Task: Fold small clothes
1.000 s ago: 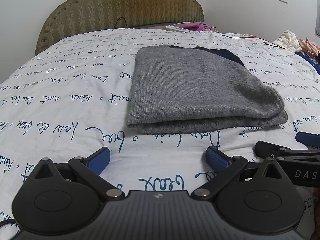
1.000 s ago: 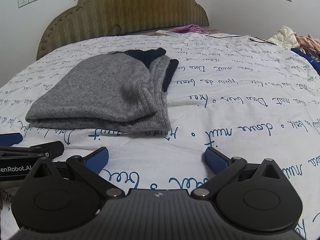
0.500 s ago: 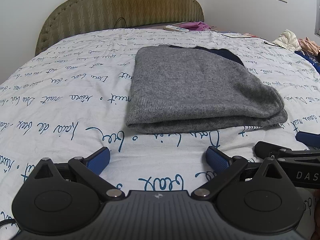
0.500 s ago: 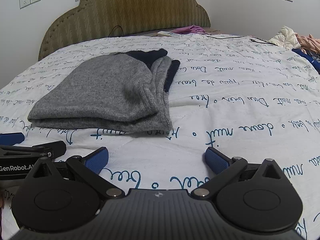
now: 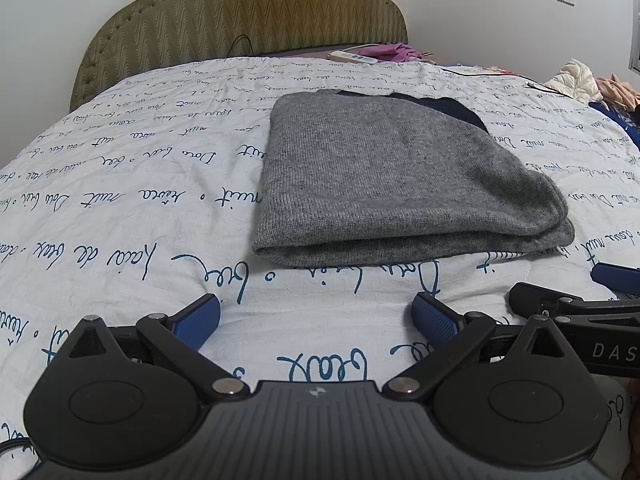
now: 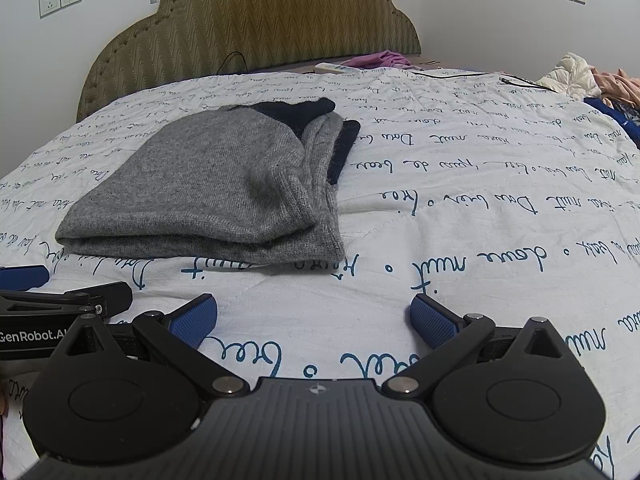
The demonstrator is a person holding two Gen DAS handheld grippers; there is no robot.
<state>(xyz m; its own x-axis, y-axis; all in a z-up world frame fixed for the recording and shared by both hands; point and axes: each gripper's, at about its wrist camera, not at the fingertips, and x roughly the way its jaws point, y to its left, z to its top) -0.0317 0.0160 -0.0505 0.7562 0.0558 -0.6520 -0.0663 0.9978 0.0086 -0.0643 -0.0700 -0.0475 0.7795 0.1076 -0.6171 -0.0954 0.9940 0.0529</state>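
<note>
A grey knit sweater (image 5: 380, 176) with a dark navy part at its far end lies folded flat on the bed; in the right wrist view the sweater (image 6: 216, 192) sits to the left. My left gripper (image 5: 316, 318) hovers open just short of its near folded edge, nothing between the blue pads. My right gripper (image 6: 314, 318) is open too, holding nothing, near the sweater's right corner. Each gripper shows in the other's view: the right one (image 5: 592, 300) at the right edge, the left one (image 6: 60, 296) at the left edge.
The bed has a white cover with blue handwriting print (image 5: 120, 200) and an olive padded headboard (image 5: 248, 12). A white remote (image 5: 352, 57) and pink cloth (image 5: 394, 50) lie by the headboard. More clothes (image 6: 588, 80) are heaped at the far right, with a black cable (image 6: 460, 75).
Hardly anything differs: the right gripper has drifted back very slightly, so the sweater looks a touch farther off. Both grippers stay open and the sweater has not moved.
</note>
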